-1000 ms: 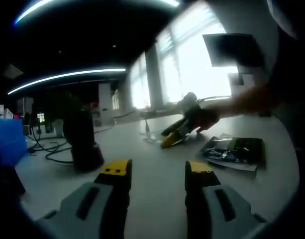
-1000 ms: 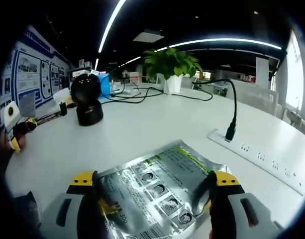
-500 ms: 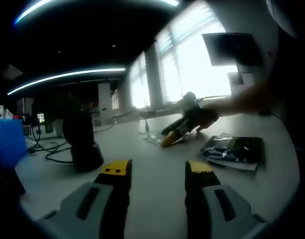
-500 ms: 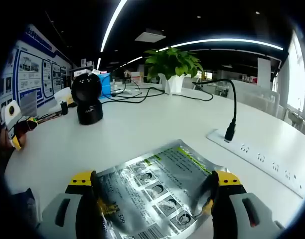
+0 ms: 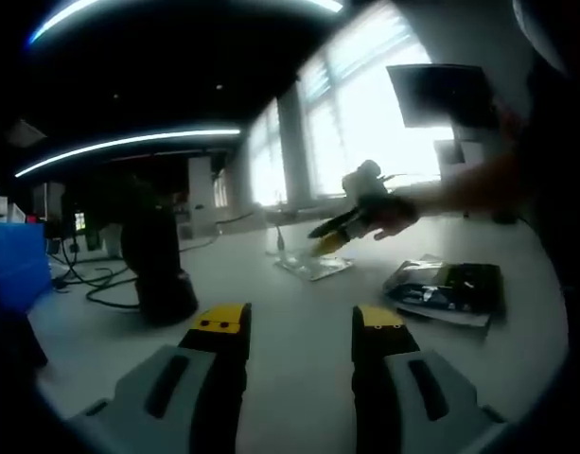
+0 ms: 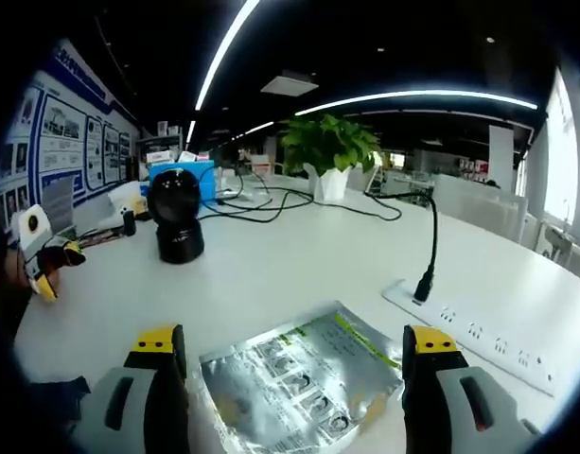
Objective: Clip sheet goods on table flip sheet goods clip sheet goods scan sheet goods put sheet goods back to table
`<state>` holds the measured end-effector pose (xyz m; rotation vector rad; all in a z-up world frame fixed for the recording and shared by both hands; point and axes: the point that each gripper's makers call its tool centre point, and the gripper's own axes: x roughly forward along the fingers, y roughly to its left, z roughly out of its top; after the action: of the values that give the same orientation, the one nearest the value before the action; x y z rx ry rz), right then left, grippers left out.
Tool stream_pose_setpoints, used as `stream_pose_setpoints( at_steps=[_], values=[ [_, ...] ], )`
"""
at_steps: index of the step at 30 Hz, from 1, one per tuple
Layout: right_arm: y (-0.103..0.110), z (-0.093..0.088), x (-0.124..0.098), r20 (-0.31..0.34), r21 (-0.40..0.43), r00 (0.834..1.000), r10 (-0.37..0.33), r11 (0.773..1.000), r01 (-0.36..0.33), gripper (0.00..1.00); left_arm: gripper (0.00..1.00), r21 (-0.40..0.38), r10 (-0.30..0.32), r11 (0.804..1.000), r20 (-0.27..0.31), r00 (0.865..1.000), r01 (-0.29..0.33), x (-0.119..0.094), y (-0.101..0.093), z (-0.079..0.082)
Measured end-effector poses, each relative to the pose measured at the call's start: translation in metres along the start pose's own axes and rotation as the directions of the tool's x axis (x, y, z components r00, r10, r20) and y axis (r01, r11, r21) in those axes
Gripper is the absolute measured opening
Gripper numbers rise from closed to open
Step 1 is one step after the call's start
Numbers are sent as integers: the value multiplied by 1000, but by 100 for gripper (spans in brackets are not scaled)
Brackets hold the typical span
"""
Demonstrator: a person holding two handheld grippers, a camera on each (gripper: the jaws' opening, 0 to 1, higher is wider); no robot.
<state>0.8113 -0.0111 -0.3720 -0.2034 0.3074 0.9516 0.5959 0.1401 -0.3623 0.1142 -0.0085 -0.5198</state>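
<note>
The silver sheet goods [image 6: 299,378] are lying flat on the white worktop [image 6: 271,274], between the right gripper [image 6: 294,352] jaws, which are being held wide apart. The left gripper [image 5: 297,326] jaws are also being kept apart, holding nothing.

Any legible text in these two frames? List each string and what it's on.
None can be read.
Silver packet: rows of small pictures and a green strip of print, too small to read.
Wall posters: blurred.
Dark packet: print blurred.
</note>
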Motion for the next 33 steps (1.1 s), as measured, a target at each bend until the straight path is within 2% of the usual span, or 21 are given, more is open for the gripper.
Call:
stream_pose_setpoints(
  at_steps=[7, 15, 23, 26, 33],
  values=[
    [8, 31, -39, 110, 22, 993, -48, 999, 46, 88, 35, -46, 15, 999, 25, 1000, -14, -2, 4, 5],
    [10, 44, -86, 196, 46, 971, -135, 991, 128, 86, 35, -42, 8, 999, 28, 1000, -7, -2, 2, 6],
    [23, 48, -122, 241, 40, 952, -190, 982, 186, 85, 35, -59, 15, 998, 33, 999, -13, -3, 6, 7],
    [27, 45, -133, 246, 38, 947, -207, 978, 204, 84, 35, -68, 20, 998, 35, 999, -17, -3, 7, 7],
    [25, 31, -160, 251, 100, 930, -269, 963, 252, 83, 35, -61, 19, 998, 23, 1000, -17, -2, 6, 5]
  ],
)
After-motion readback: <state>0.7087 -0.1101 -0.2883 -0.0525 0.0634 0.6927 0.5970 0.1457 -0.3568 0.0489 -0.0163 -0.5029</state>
